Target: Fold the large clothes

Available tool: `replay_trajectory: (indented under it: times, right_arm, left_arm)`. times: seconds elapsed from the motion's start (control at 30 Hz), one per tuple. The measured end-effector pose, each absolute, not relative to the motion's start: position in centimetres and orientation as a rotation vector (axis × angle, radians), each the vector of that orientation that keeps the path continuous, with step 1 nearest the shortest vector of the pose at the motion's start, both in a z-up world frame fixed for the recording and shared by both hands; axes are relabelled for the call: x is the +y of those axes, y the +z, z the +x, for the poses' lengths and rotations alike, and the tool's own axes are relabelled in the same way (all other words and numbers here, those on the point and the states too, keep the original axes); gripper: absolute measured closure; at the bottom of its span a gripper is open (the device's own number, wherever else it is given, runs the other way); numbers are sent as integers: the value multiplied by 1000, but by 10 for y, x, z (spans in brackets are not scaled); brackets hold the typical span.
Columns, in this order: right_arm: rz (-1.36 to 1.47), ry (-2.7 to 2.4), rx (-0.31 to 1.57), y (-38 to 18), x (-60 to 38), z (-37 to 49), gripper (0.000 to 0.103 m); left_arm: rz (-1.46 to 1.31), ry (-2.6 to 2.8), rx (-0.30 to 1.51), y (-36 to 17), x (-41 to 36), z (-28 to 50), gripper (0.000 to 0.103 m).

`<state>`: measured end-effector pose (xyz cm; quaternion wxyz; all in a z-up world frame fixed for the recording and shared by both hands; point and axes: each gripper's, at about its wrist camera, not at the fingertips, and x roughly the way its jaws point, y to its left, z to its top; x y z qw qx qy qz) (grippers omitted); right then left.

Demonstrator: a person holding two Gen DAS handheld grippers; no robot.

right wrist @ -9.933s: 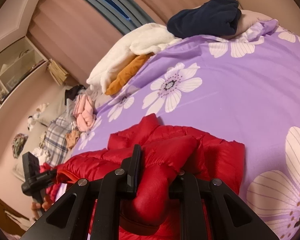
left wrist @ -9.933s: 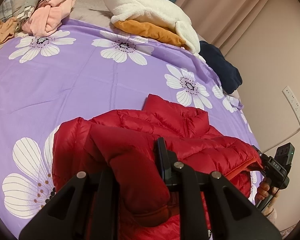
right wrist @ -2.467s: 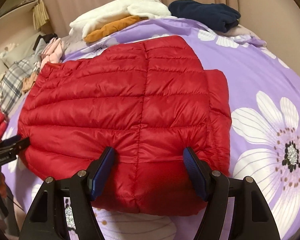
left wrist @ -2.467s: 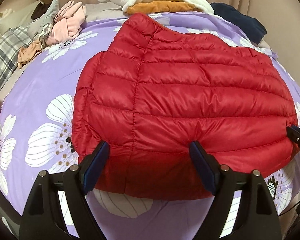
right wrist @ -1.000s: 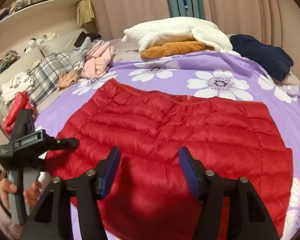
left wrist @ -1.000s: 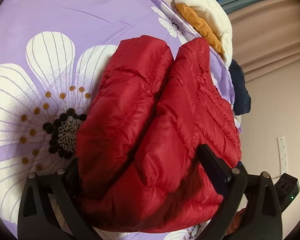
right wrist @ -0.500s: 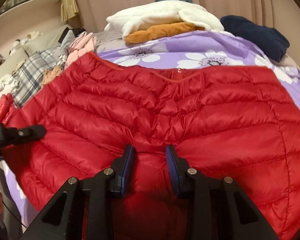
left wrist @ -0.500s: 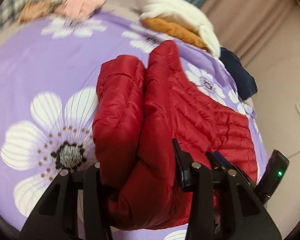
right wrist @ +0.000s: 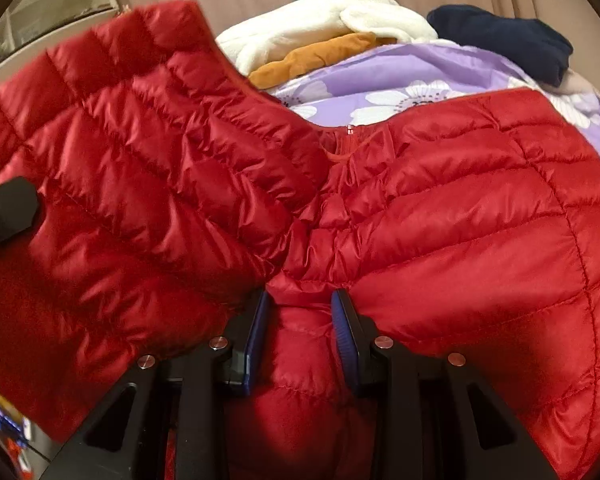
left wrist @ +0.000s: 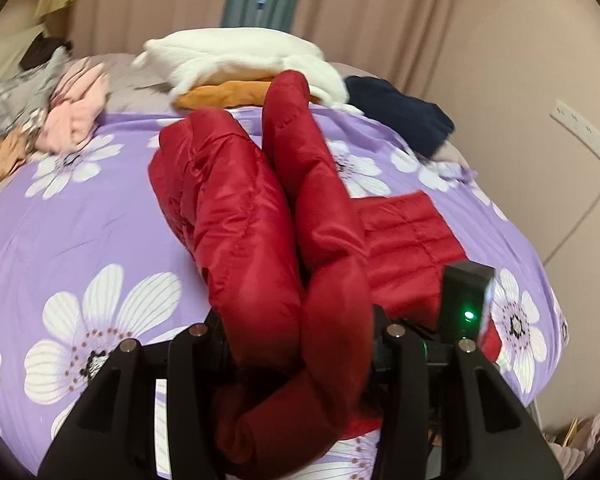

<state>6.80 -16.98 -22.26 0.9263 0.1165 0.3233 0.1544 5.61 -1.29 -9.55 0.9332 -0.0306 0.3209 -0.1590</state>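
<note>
Since the view of two and a half seconds back, when the red puffer jacket [left wrist: 260,240] lay spread flat on the bed [left wrist: 80,216] with both tools standing open at its near hem, its left portion has been gathered and raised. The left tool's jaws have just been closing, as have the right's, each with red fabric between them.

Left tool [left wrist: 296,344]: pinching a thick double roll of the jacket, which stands up off the bed and runs away from the camera. Right tool [right wrist: 300,320]: pressed onto a bunched ridge at the middle of the jacket's near edge; the panel to its right lies on the bed, the panel to its left is lifted.

Progress, as judged: one fold across the jacket is under way, left side being brought over towards the right. It is not yet laid down; further folds and smoothing appear to remain.

Count, left to right:
- pink garment [left wrist: 76,112], crumpled: one
- small tan item [left wrist: 4,152] beside it: one
- grey plaid cloth at the far left edge, blurred: number cannot be told
- white fleece [left wrist: 236,56] lying on an orange garment [left wrist: 224,94]: one each
- red puffer jacket: one
- navy garment [left wrist: 400,116]: one
- tools: two

The loose pile at the far left looks unfolded; the rest appear folded.
</note>
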Motion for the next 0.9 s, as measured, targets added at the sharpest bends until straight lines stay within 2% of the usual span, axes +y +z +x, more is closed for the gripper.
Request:
replay_trajectory:
  times: [0.23,0.57,0.9]
  right_arm:
    - [330,371,676,-216,-186,67,67]
    - [305,233,583,-188,-250,4,67]
    - [303,82,645,-216,-283,-7,67]
  left_arm:
    - [7,-364,657,-93,-39,56,58]
    - [70,-380,652,-90,-63,47,58]
    - [199,-423,627,-92,-105,38,58]
